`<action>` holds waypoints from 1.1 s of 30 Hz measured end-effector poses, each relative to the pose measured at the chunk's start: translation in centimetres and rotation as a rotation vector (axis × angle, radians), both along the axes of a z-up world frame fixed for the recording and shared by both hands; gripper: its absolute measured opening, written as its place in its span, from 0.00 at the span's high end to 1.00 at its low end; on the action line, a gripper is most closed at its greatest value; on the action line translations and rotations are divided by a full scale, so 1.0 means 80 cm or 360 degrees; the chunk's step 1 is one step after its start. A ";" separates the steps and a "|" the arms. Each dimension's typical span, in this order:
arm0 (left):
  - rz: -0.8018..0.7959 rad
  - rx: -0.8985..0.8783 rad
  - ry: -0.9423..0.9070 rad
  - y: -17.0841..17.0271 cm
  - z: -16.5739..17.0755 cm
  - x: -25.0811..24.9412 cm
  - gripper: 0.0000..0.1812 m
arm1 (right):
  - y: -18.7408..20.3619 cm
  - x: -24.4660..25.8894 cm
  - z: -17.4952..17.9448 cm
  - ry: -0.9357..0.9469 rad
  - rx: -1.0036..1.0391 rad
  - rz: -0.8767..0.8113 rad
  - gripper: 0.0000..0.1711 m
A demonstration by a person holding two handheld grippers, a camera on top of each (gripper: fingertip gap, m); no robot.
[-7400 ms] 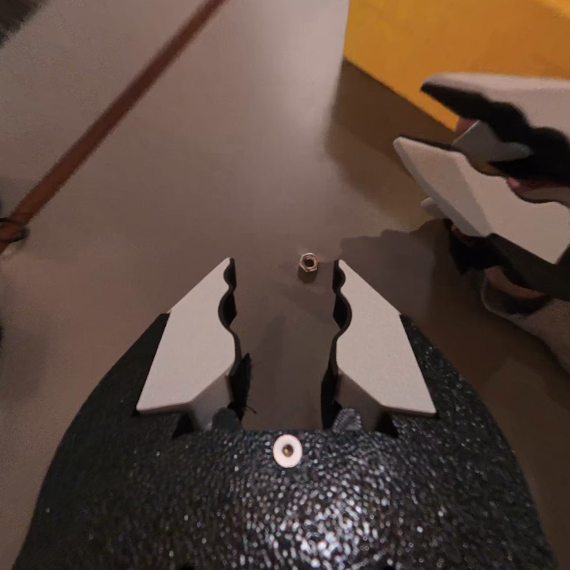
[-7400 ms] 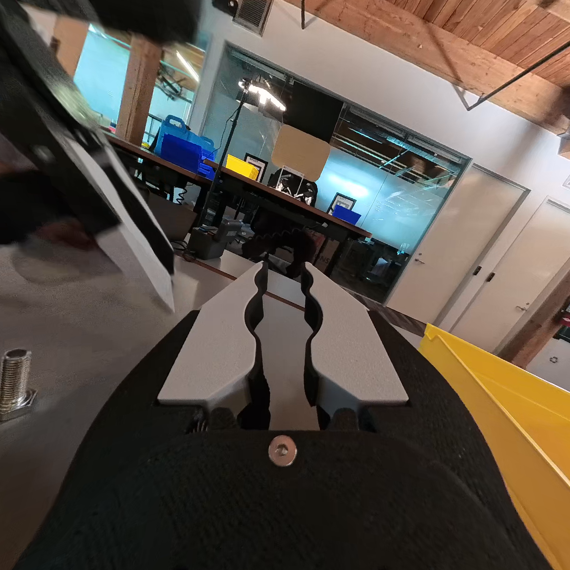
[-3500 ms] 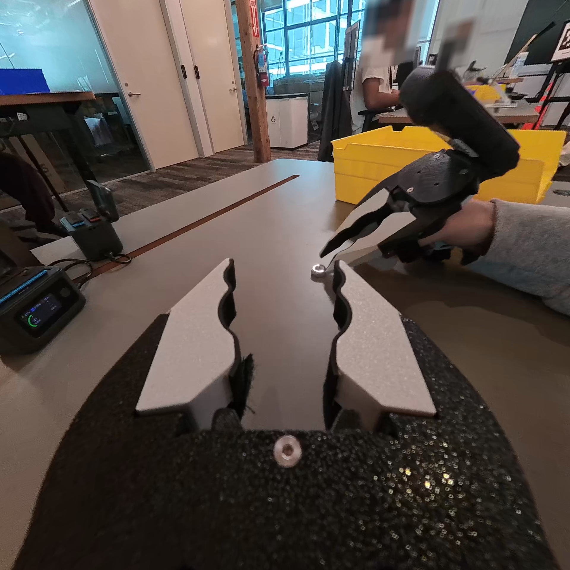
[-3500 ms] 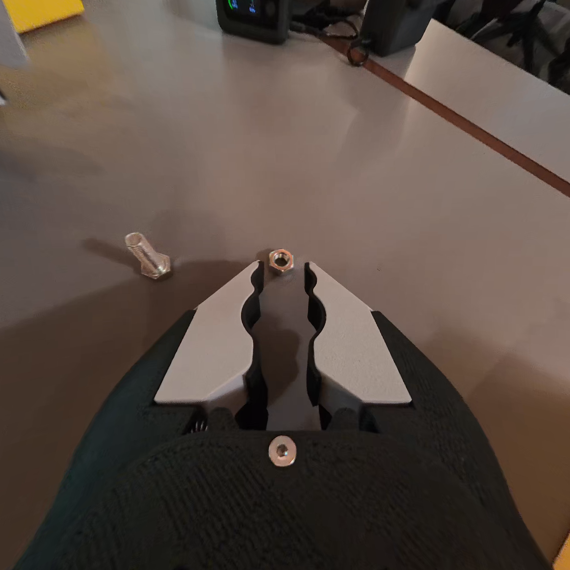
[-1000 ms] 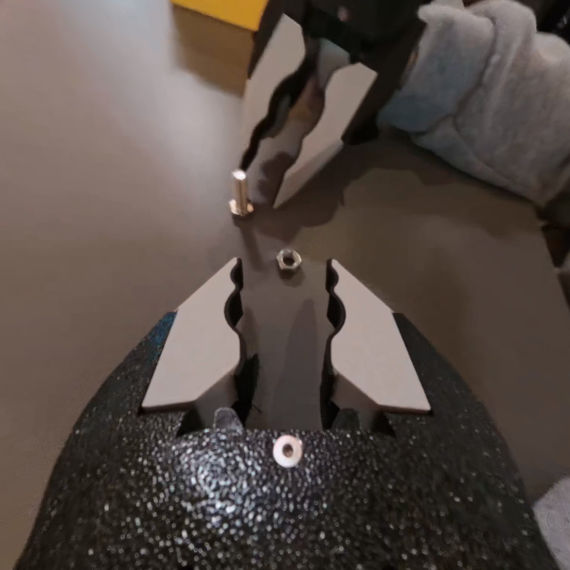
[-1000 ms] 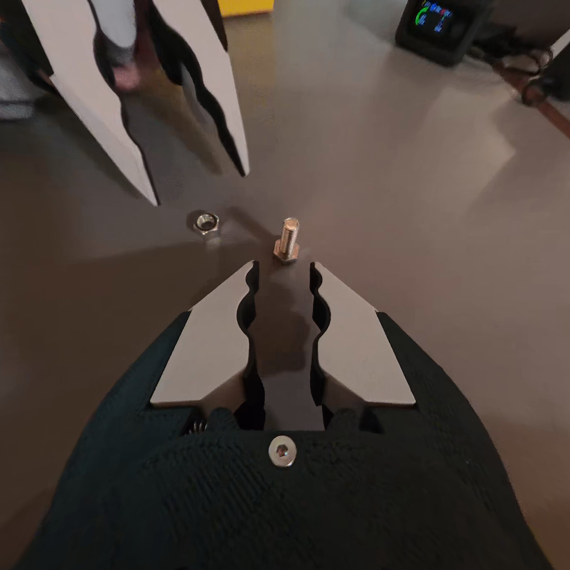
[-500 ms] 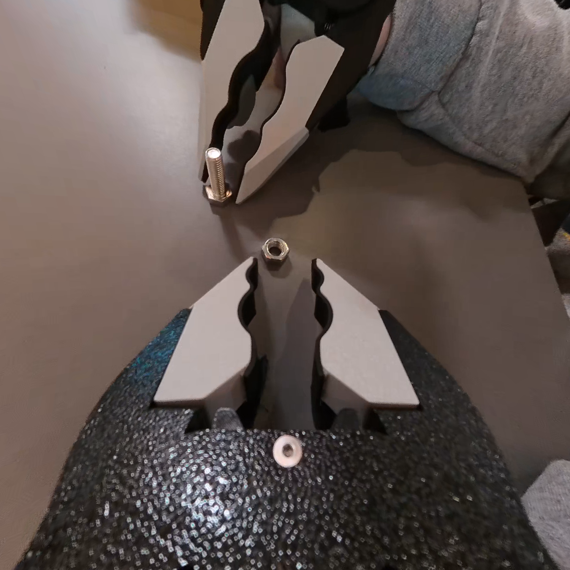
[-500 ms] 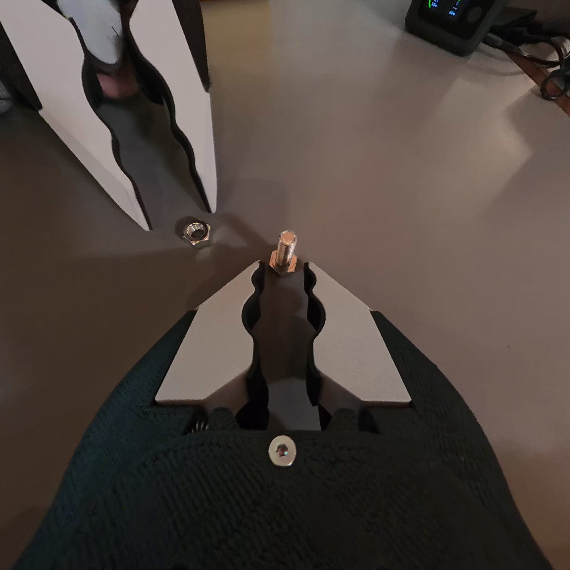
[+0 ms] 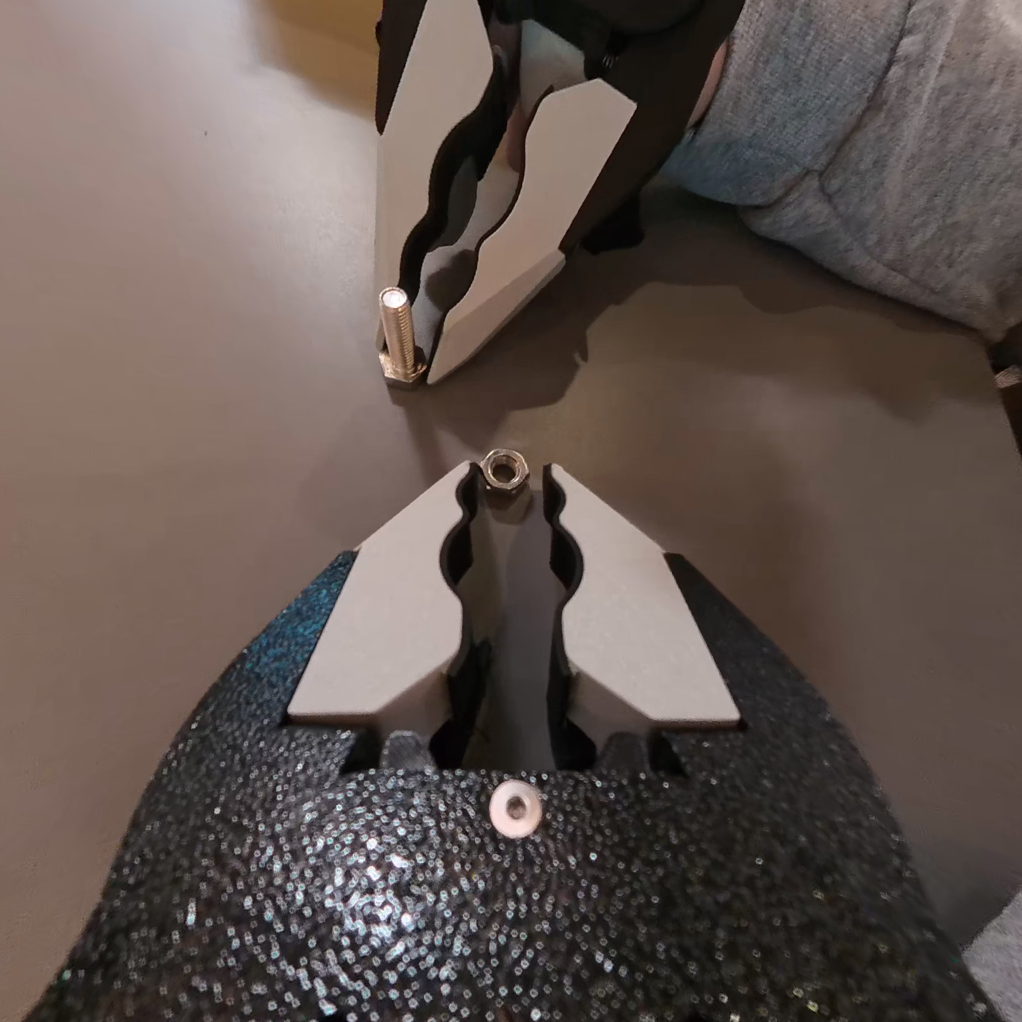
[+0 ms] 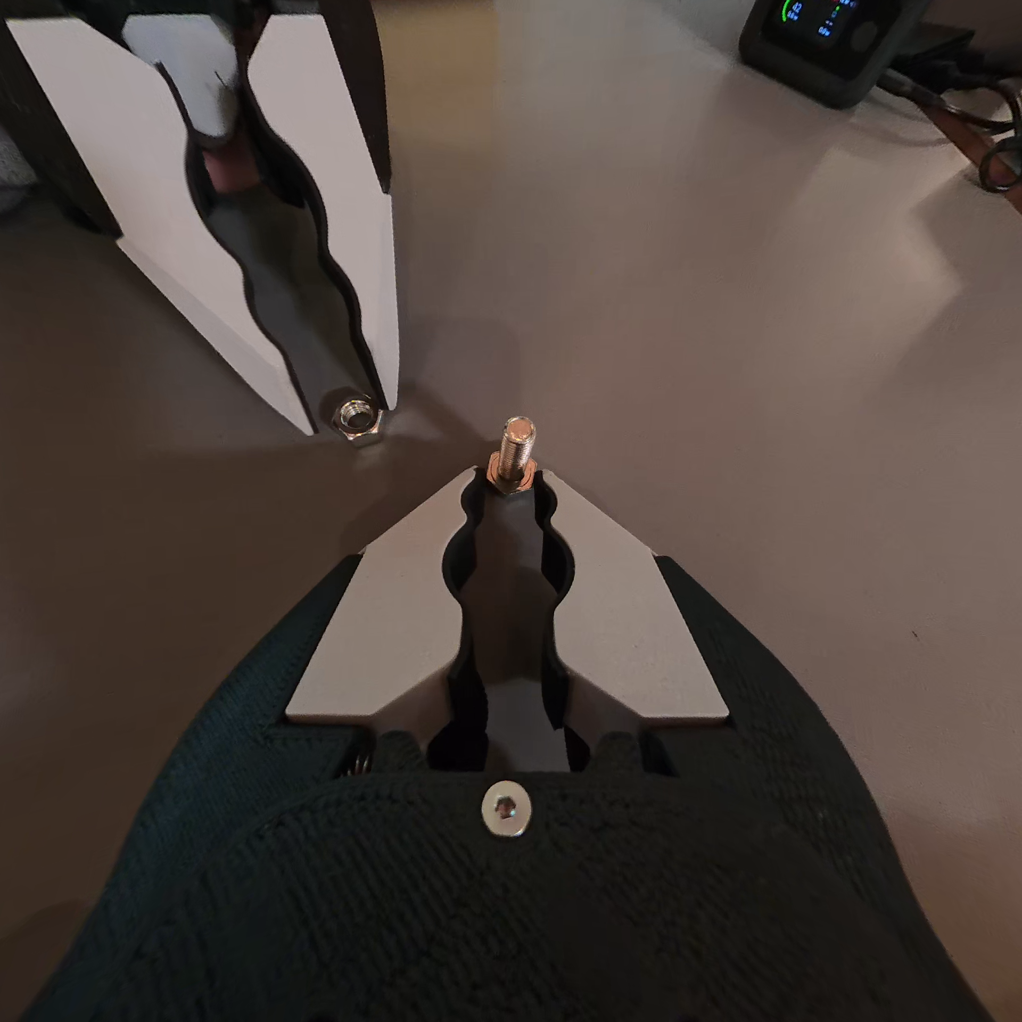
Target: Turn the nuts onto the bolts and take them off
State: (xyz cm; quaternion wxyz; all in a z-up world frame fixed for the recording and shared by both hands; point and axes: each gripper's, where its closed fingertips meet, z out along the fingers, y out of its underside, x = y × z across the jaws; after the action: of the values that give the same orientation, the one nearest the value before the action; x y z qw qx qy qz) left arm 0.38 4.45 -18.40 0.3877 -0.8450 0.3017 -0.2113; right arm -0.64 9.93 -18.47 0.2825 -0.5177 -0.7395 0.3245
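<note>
A steel nut (image 9: 504, 476) lies flat on the brown table (image 9: 166, 387) between the tips of my left gripper (image 9: 507, 470). The jaws are narrowly open around the nut, with a small gap on its right side. The nut (image 10: 356, 423) and left gripper (image 10: 354, 420) also show in the right wrist view. A steel bolt (image 10: 511, 456) stands upright on its head with the thread up. My right gripper (image 10: 509, 473) is shut on the bolt's hex head at table level. The left wrist view shows the bolt (image 9: 399, 343) and right gripper (image 9: 409, 381) just beyond the nut.
A person's grey sleeve (image 9: 857, 166) lies on the table behind the right gripper. A black device with a lit screen (image 10: 824, 44) and cables (image 10: 995, 138) sit at the far right. The two grippers' tips are close together. Across from one pair of fingers to the other is roughly 6 cm.
Both grippers have moved forward and down and narrowed their jaws. The left now brackets the nut. The right has closed on the bolt's head.
</note>
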 end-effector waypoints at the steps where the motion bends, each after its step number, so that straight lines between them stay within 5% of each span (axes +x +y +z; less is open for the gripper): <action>1: -0.0001 0.0002 0.0002 0.000 0.000 0.000 0.88 | 0.000 0.000 0.000 0.0000 0.0000 0.0000 0.90; 14: -0.0013 0.0044 0.0054 0.002 0.000 0.004 0.92 | -0.001 0.000 0.000 0.0007 0.0017 0.0003 0.91; 21: 0.0216 0.0401 -0.0017 0.022 0.056 -0.020 0.92 | -0.016 0.001 0.001 0.0012 0.0029 0.0079 0.90; 33: 0.0125 0.0303 0.0060 0.011 0.050 -0.011 0.92 | -0.061 -0.010 0.001 0.0009 0.0050 0.0236 0.90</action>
State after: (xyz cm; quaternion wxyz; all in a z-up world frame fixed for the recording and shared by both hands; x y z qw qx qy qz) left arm -0.49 5.34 -14.42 0.4684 -0.8194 0.2943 -0.1502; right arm -1.44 5.03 -18.41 0.2677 -0.4562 -0.7800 0.3344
